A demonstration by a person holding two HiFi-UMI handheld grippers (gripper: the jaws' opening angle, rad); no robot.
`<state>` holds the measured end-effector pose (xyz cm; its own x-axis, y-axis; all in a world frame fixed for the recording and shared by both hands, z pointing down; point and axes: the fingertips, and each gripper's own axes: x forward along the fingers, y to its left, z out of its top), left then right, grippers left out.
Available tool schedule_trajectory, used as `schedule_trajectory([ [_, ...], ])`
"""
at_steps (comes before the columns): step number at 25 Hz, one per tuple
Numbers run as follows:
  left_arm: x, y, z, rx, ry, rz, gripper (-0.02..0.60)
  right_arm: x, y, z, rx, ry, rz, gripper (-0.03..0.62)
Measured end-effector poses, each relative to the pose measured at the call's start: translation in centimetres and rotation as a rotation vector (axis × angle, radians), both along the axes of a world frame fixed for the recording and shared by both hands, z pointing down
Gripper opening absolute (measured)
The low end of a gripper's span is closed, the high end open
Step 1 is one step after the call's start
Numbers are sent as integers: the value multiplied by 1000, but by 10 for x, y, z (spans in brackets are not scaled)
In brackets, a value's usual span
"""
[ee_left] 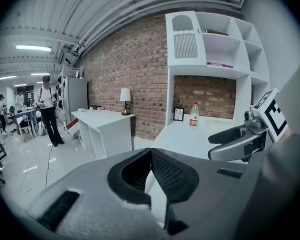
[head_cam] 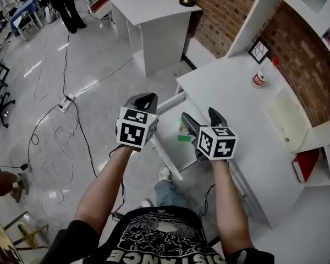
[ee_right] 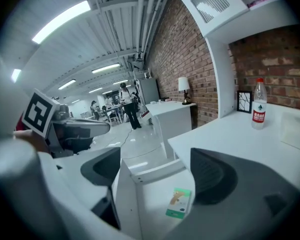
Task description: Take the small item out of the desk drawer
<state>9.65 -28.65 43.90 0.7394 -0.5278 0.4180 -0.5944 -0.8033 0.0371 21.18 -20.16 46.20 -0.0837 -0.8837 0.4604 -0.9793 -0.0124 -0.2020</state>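
White desk (head_cam: 236, 98), drawer (head_cam: 171, 147) open to expose small green box (head_cam: 184, 132); right tongs (head_cam: 201, 118) spread wide above it, evidently for pickup; left tongs (head_cam: 144, 99) closed, empty.

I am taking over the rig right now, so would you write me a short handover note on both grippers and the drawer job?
Left gripper: jaws shut, empty, held near the drawer.
Right gripper: jaws open, empty, aimed into the drawer, touching nothing.
Things: the desk drawer is pulled open, and the small green-and-white box lies flat on its floor.
Done: drawer open.
Left: bring the right gripper down, close on the box and lift it out.
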Motion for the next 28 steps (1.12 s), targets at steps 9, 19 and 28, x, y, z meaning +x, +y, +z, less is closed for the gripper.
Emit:
schedule_trajectory([
  [9,-7,1,41,-63,-31,-30,5,-11,0,65,-108,-67,-14,420],
  [19,-7,10,80,-98,-66,-25,5,-6,0,142,-234,-67,-9,431],
  [28,-4,3,102,-97,-86,-23,5,9,-6,213,-336,-125,87,439],
])
